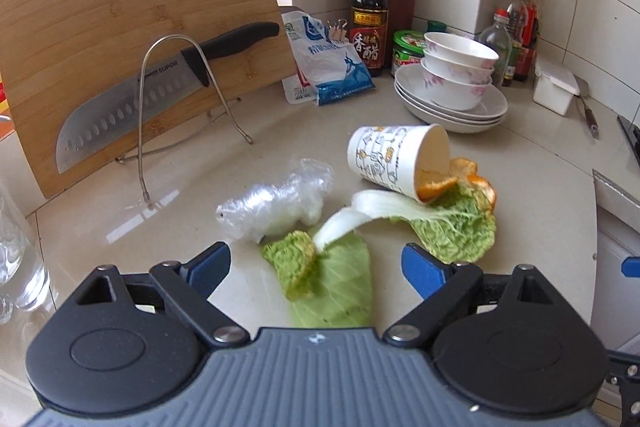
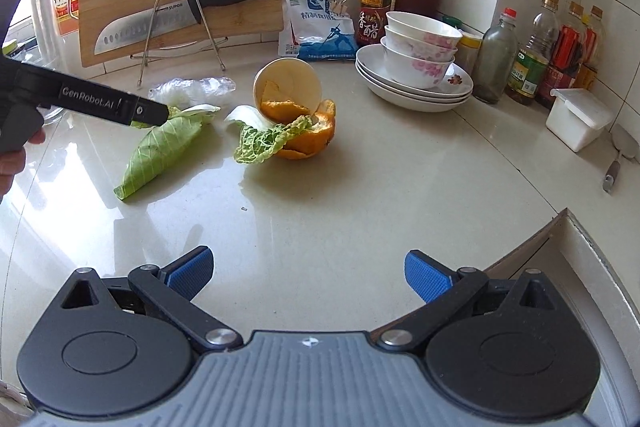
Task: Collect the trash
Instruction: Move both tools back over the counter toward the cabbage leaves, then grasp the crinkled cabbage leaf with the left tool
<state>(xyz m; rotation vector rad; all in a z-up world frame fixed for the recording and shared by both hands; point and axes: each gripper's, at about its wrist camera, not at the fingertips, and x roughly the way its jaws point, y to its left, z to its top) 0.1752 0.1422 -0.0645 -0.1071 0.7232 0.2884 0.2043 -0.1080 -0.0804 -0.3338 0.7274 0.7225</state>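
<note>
Trash lies on the pale countertop. A flat green cabbage leaf [image 1: 336, 287] [image 2: 160, 151] lies between the blue pads of my open left gripper [image 1: 316, 269]. Crumpled clear plastic wrap [image 1: 276, 203] [image 2: 192, 89] sits just beyond it. A tipped paper cup [image 1: 392, 157] [image 2: 288, 83] holds orange peel [image 1: 436, 183] [image 2: 308, 131], with a curly cabbage leaf [image 1: 452, 227] [image 2: 268, 143] against it. My right gripper [image 2: 308, 273] is open and empty over bare counter, well short of the trash. The left gripper's body [image 2: 100, 101] shows over the flat leaf.
A bamboo cutting board [image 1: 120, 39] with a knife [image 1: 132, 95] in a wire rack stands at the back left. Stacked bowls on plates [image 1: 456, 83], a vinegar bottle [image 1: 370, 15], a salt bag [image 1: 332, 63], condiment bottles [image 2: 540, 51] and a white box [image 2: 580, 119] line the back. A glass [image 1: 16, 259] stands left. A sink edge [image 2: 592, 267] is at right.
</note>
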